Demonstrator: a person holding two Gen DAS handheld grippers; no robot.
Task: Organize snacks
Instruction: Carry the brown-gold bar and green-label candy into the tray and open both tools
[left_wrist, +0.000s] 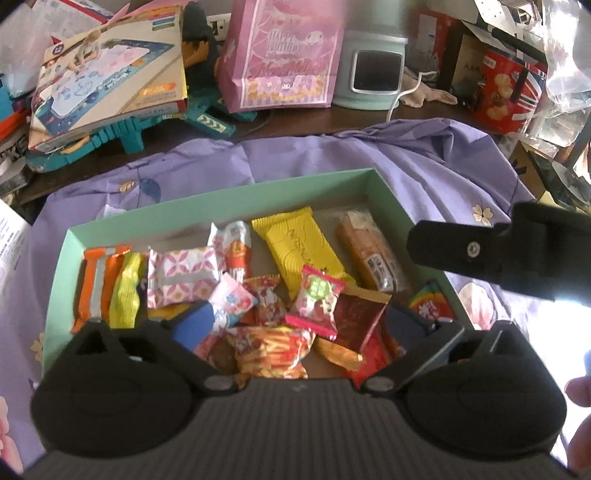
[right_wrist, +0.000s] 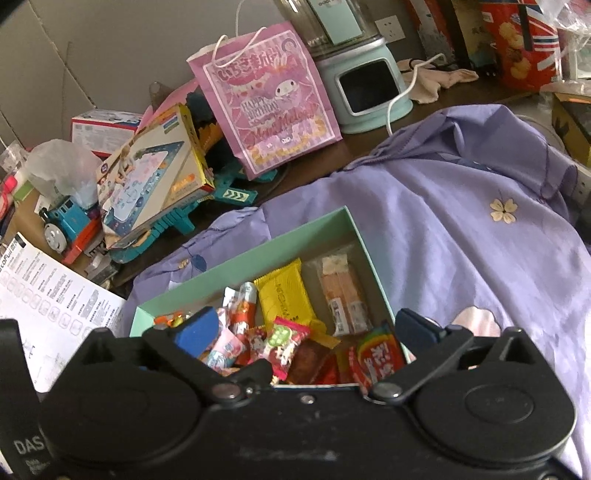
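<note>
Mint-green box (left_wrist: 66, 258) of snacks on the purple cloth (left_wrist: 424, 166), both claws spread wide above it.

Left claw (left_wrist: 299, 325) hangs over the near end of the box, empty, its blue pads (left_wrist: 195, 325) either side of the loose sweets; the yellow packet (left_wrist: 295, 251) and the orange bar (left_wrist: 369, 254) lie beyond it, toward the far wall. Right claw (right_wrist: 299, 332) hangs just as wide over the box's near edge, gripping nothing, the rainbow packet (right_wrist: 376, 358) just inside its right finger.

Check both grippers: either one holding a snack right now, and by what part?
Nothing held. The left gripper and right gripper both stand open above the mint-green cardboard box of wrapped snacks, with no wrapper pinched between the pads.
</note>
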